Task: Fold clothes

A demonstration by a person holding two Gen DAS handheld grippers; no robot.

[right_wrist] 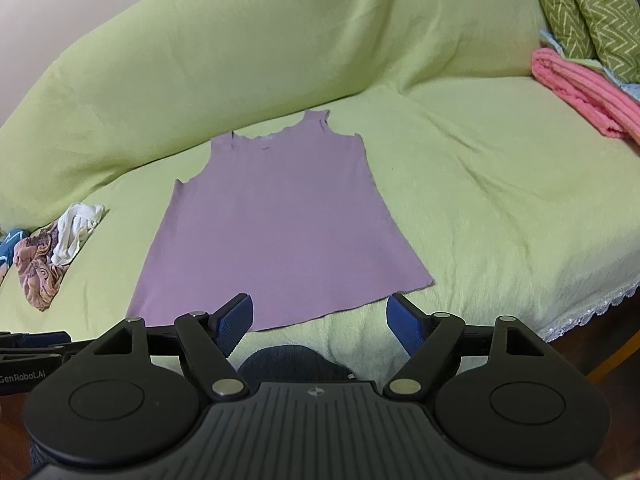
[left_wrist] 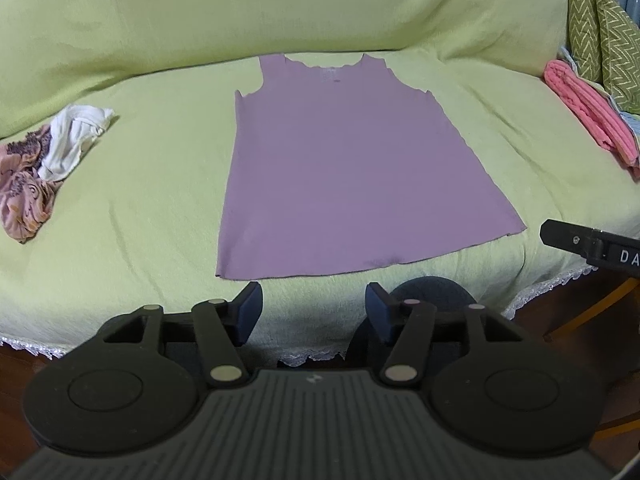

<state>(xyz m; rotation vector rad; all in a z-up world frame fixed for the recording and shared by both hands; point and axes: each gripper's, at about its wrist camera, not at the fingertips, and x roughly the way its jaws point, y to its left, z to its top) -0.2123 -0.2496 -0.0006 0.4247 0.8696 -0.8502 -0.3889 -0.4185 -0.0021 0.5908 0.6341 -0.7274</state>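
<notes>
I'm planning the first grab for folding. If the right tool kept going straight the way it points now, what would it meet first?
Most likely the bottom hem of the purple tank top, spread flat on the green cover. The right tool is open and empty; depth is uncertain.

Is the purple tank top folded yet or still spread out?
Spread out. The purple tank top lies flat on the green cover, both straps and the whole hem showing.

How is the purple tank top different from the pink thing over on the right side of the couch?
The purple tank top lies spread flat in one layer in the middle of the seat; the pink cloth is folded into a thick bundle at the right end, against the zigzag cushions. The tank top looks smooth and thin, the pink cloth ribbed and bulkier. Both rest on the green sofa cover, and neither gripper touches them.
</notes>
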